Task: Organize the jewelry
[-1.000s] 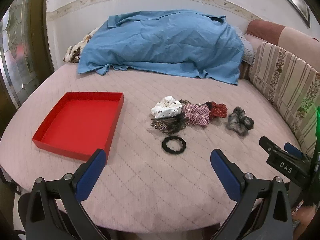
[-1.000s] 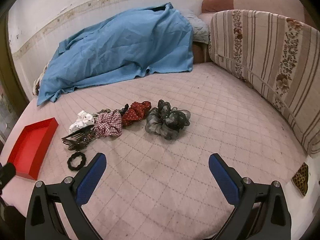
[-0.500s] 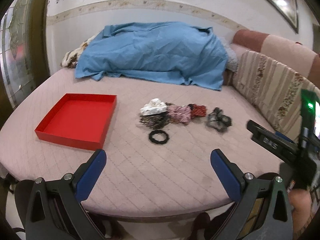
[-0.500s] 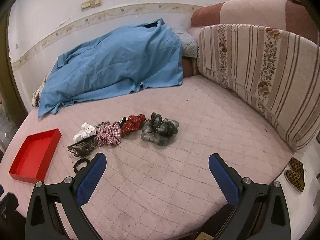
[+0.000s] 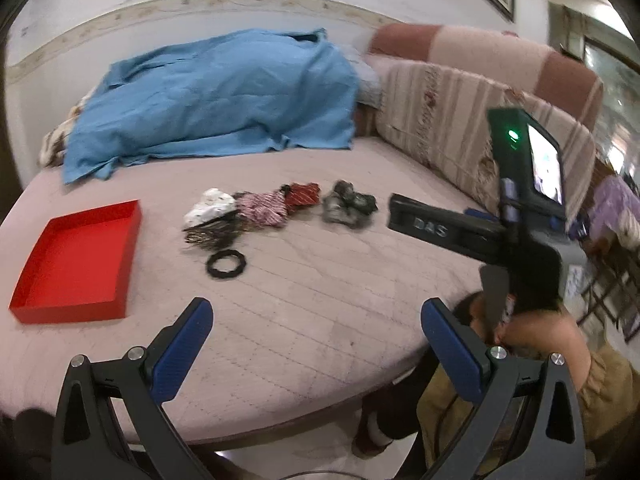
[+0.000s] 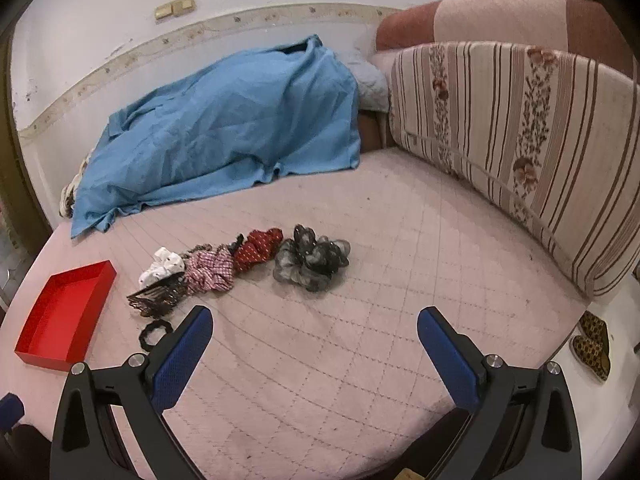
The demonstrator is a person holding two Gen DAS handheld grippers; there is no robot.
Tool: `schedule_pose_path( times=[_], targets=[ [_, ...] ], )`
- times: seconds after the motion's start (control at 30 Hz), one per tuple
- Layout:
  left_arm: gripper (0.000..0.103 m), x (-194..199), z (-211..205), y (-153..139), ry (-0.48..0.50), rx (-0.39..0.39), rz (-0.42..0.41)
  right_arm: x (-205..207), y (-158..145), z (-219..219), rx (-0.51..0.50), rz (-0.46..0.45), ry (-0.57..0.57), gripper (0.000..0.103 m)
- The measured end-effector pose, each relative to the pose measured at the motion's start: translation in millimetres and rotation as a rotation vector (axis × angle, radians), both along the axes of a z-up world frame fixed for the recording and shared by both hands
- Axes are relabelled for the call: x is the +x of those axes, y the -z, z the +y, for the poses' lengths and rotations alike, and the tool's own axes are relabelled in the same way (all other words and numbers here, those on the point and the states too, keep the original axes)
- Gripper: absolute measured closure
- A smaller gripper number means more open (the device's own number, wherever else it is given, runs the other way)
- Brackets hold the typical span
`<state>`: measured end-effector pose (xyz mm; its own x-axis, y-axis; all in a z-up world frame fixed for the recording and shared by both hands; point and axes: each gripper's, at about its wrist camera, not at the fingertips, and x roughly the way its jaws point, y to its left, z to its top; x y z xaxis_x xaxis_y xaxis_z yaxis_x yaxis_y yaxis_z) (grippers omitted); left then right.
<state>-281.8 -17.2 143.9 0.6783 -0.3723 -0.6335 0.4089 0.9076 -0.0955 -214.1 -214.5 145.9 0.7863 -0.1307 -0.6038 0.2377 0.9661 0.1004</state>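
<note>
Six fabric scrunchies [image 6: 256,268] clustered beside red tray [image 6: 64,320], left hand-held gripper [image 5: 316,312] and right hand-held gripper [image 6: 314,320] both released

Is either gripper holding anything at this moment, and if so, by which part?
Nothing is held. The left gripper and right gripper are both open and empty, above the bed; the scrunchies lie untouched.
</note>
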Motion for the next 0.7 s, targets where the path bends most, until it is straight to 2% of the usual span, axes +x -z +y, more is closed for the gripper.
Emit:
schedule_pose_path(
  times=[0.07,0.13,0.2,0.33,0.5,0.7],
  targets=[
    [0.0,6.8,-6.6,6.9,0.017,0.021,0.027,5.3,6.5,-4.7,0.014,0.012,-0.002,0.0],
    [0.0,14.7,-5.1,10.2,-0.011,0.053,0.043,10.0,12.8,-9.0,0.025,0.02,-0.002,0.0],
    [0.0,29.3,0.3,13.6,-0.085,0.093,0.04,15.4,20.3,-14.3,0.033,0.028,-0.001,0.0],
    [0.0,65.2,26.4,16.3,-0.226,0.116,0.048,29.3,35.1,-25.8,0.051,0.049,-0.013,0.0],
    [0.0,107.6,56.7,24.8,-0.339,0.167,0.081,52.8,49.9,-38.5,0.074,0.093,-0.032,0.0],
    [0.0,156.9,64.6,51.2,-0.371,0.208,0.123,83.0,64.4,-44.7,0.066,0.146,-0.076,0.003]
  ],
)
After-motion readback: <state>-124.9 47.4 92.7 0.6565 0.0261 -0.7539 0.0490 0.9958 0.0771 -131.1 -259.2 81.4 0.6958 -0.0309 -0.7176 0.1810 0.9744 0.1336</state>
